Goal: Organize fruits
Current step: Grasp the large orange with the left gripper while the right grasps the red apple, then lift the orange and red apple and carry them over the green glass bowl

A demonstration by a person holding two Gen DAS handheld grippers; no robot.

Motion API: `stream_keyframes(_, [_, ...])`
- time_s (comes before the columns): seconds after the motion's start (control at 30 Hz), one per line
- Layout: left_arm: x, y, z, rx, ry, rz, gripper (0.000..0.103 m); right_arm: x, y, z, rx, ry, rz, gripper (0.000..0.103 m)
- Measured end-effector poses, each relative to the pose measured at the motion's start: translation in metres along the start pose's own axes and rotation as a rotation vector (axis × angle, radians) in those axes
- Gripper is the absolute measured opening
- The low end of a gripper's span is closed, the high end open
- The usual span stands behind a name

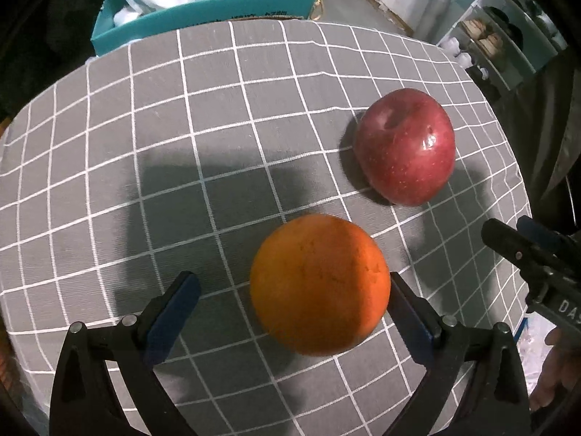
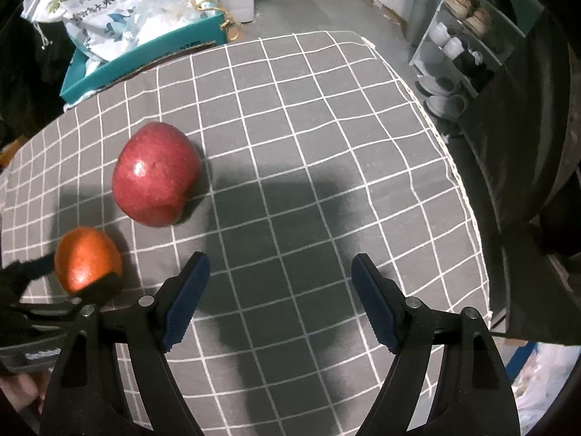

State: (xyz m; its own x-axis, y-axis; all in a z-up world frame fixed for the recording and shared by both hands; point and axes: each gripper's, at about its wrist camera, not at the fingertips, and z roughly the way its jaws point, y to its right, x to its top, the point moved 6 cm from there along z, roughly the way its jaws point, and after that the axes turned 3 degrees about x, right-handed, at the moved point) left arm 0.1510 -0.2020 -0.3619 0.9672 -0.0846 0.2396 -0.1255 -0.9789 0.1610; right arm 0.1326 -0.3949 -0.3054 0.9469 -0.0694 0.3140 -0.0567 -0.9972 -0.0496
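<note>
An orange [image 1: 319, 283] lies on the grey checked tablecloth [image 1: 181, 127] between the fingers of my left gripper [image 1: 290, 276], which is open. The right pad is at the orange's side; the left pad stands clear of it with a wide gap. A red apple [image 1: 405, 152] sits farther back to the right, apart from the orange. In the right wrist view my right gripper [image 2: 279, 258] hangs open over bare cloth with nothing between its fingers. The apple [image 2: 156, 174] is ahead to its left, and the orange [image 2: 85, 258] farther left.
A teal cardboard box [image 2: 145, 58] with plastic bags stands behind the table's far edge. A shoe rack [image 2: 468, 36] stands on the floor to the right. The cloth's right edge [image 2: 454, 167] drops off beside a dark hanging fabric. The right gripper's tip [image 1: 515, 250] shows at the right edge.
</note>
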Motion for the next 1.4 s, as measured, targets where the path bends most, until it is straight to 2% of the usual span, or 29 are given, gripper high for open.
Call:
stream_keyframes(0.1, [0.001,0.003,-0.004,-0.043,0.025,0.012,0.084,0.003,-0.006,-0.001,0.013,0.0,-0.004,0.079])
stream_keyframes(0.17, [0.001,0.008,-0.005,-0.105,0.021,0.005,0.068,0.004,-0.011,0.0,0.021,-0.001,-0.012,0.079])
stream_keyframes(0.33, [0.001,0.008,-0.007,-0.099,0.026,0.01,0.067,0.013,-0.025,0.002,0.045,-0.008,-0.04,0.079])
stream_keyframes(0.47, [0.009,-0.005,-0.013,-0.055,0.043,0.001,0.067,0.026,-0.042,0.003,0.092,0.001,-0.061,0.079])
stream_keyframes(0.73, [0.024,-0.06,-0.026,0.015,0.09,-0.095,0.067,0.047,-0.073,0.019,0.128,-0.012,-0.102,0.079])
stream_keyframes(0.93, [0.031,-0.098,-0.04,0.043,0.127,-0.153,0.067,0.05,-0.085,0.042,0.118,-0.044,-0.128,0.079])
stream_keyframes(1.1, [0.031,-0.114,-0.045,0.045,0.133,-0.179,0.067,0.051,-0.086,0.058,0.113,-0.067,-0.114,0.079])
stream_keyframes(1.4, [0.028,-0.115,-0.046,0.044,0.131,-0.173,0.067,0.051,-0.088,0.071,0.093,-0.08,-0.112,0.078])
